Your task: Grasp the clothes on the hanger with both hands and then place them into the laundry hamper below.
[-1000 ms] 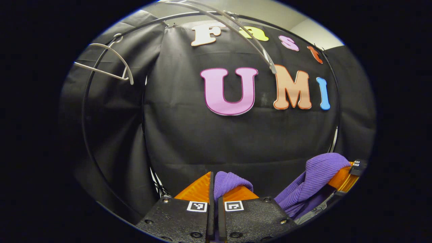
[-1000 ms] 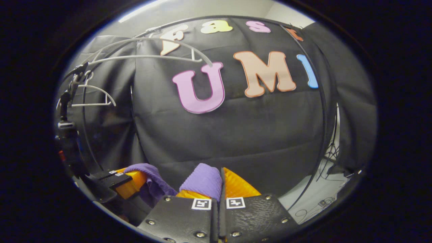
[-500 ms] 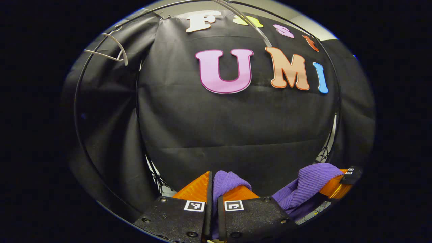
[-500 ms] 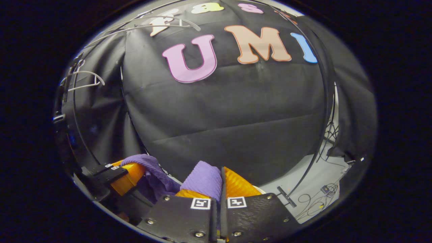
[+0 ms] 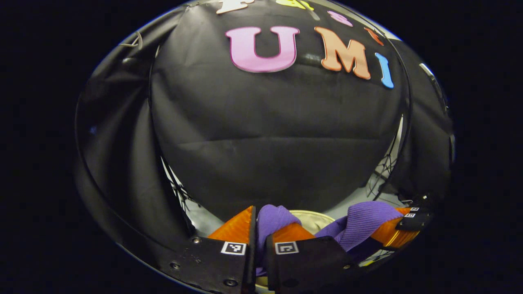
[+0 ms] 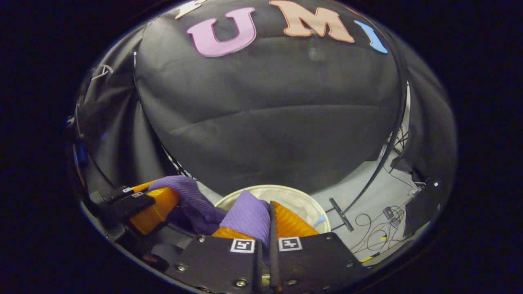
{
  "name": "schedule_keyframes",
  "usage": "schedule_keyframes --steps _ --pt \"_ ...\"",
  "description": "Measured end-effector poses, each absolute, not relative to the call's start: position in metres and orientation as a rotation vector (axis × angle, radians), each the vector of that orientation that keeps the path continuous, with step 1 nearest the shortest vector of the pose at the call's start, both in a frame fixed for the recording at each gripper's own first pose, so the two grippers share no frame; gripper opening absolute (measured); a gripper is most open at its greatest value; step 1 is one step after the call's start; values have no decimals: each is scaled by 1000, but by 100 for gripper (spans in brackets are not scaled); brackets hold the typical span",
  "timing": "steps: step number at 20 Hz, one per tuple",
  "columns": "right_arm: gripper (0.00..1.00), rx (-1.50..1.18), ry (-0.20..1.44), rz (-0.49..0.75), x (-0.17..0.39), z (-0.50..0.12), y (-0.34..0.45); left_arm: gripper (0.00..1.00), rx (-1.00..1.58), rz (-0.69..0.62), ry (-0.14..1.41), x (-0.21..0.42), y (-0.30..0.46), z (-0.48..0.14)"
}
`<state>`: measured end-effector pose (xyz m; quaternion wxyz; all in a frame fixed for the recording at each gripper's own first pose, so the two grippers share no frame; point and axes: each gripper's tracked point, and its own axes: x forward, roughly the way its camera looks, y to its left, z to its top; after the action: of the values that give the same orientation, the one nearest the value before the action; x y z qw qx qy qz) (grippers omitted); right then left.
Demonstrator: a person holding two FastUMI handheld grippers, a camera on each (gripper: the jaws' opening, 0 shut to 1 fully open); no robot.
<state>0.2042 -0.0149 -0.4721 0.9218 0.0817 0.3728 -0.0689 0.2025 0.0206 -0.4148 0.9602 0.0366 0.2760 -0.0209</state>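
Purple knit garment (image 6: pixel 249 214) off the hanger, pinched in both grippers, slung between them just above the hamper. Left gripper (image 5: pixel 258 228) clamped on a fold of it; right gripper (image 6: pixel 267 222) likewise clamped on another fold, cloth bulging out at 11 o'clock of its fingers. In left gripper view, right gripper at 4 o'clock, cloth draped over it.

Judged: grasp and lift-off done; lowering and release into hamper left.

Hamper (image 6: pixel 300 198), pale round rim, directly beyond right gripper's fingers at 6 o'clock; sliver of same rim between the two cloth folds in left gripper view. Mouth looks open.

Hanger (image 6: pixel 101 72), white, bare, far up at 10 o'clock. Cables (image 6: pixel 374 230) on grey floor at 4 o'clock, well apart from hamper. Nothing seen barring the drop; garment's hanging part hidden below grippers.
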Motion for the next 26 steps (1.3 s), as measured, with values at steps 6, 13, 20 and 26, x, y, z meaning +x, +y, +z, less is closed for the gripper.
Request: schedule_keyframes --steps 6,13,20,26 --pt "100 61 861 -196 187 -513 -40 100 -31 -68 796 173 23 -484" --pt "100 69 894 -201 175 -530 -40 96 -37 -54 944 150 29 -521" --pt "100 74 854 -204 183 -514 -40 96 -52 -30 909 157 29 -510" --pt "100 80 778 -205 198 -477 -44 96 -9 13 791 169 49 -455"
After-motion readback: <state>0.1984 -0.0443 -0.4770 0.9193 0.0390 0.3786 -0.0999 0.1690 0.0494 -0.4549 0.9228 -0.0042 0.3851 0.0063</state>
